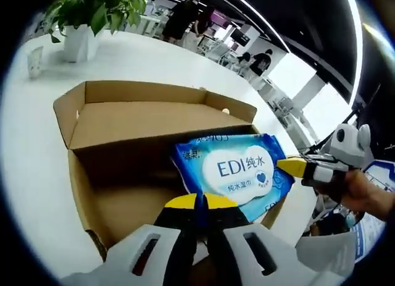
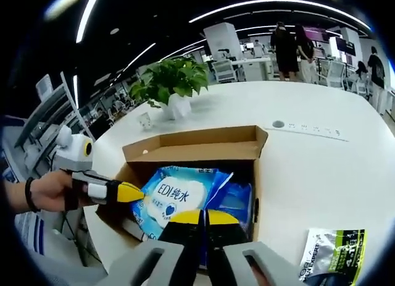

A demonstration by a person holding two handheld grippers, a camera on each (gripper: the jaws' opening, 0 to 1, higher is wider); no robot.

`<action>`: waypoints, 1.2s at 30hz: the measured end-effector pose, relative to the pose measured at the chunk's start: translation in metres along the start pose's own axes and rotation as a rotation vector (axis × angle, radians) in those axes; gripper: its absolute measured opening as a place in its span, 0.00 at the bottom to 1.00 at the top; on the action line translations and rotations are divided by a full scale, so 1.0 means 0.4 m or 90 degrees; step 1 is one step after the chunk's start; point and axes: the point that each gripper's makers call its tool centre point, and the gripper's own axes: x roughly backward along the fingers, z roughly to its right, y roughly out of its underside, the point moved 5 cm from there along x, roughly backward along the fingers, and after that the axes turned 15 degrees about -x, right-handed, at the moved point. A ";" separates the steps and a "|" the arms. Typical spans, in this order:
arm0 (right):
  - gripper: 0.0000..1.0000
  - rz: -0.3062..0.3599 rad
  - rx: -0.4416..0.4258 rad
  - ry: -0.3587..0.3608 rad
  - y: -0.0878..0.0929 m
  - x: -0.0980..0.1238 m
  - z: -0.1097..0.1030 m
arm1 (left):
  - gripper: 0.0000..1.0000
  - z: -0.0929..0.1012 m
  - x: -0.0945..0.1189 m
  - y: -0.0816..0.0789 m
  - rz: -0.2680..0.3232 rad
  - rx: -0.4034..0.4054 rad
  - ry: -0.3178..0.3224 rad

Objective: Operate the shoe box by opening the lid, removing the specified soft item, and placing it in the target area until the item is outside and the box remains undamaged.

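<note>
An open brown cardboard shoe box (image 1: 92, 175) (image 2: 203, 151) stands on a white table, its flaps up. A blue and white pack of wet wipes (image 1: 237, 168) (image 2: 173, 196) is tilted up out of the box. My left gripper (image 1: 200, 202) is shut, its yellow tips pinching the pack's near edge; it enters the right gripper view from the left (image 2: 133, 192), held by a hand. My right gripper (image 2: 203, 217) is shut on another edge of the same pack and appears at the right of the left gripper view (image 1: 290, 167). A second blue pack (image 2: 237, 202) lies in the box beside it.
A potted plant (image 1: 80, 42) (image 2: 176, 104) and a small cup (image 1: 35, 60) (image 2: 145, 120) stand beyond the box. A green and black packet (image 2: 333, 255) lies on the table (image 2: 321, 168) to the right of the box. People stand far behind.
</note>
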 end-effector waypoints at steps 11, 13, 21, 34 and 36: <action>0.00 0.016 0.010 -0.007 -0.007 0.023 -0.013 | 0.00 0.018 0.013 0.003 0.010 0.002 0.001; 0.00 0.019 0.011 -0.007 -0.008 0.028 -0.014 | 0.00 0.023 0.015 0.001 0.012 0.002 0.001; 0.00 0.029 0.016 -0.009 -0.009 0.055 -0.020 | 0.00 0.039 0.028 -0.003 0.018 -0.004 0.004; 0.00 0.055 0.013 -0.008 -0.024 0.098 -0.013 | 0.00 0.078 0.039 -0.039 0.036 -0.027 0.012; 0.00 0.060 0.012 -0.007 -0.026 0.107 -0.008 | 0.00 0.087 0.037 -0.044 0.038 -0.032 0.015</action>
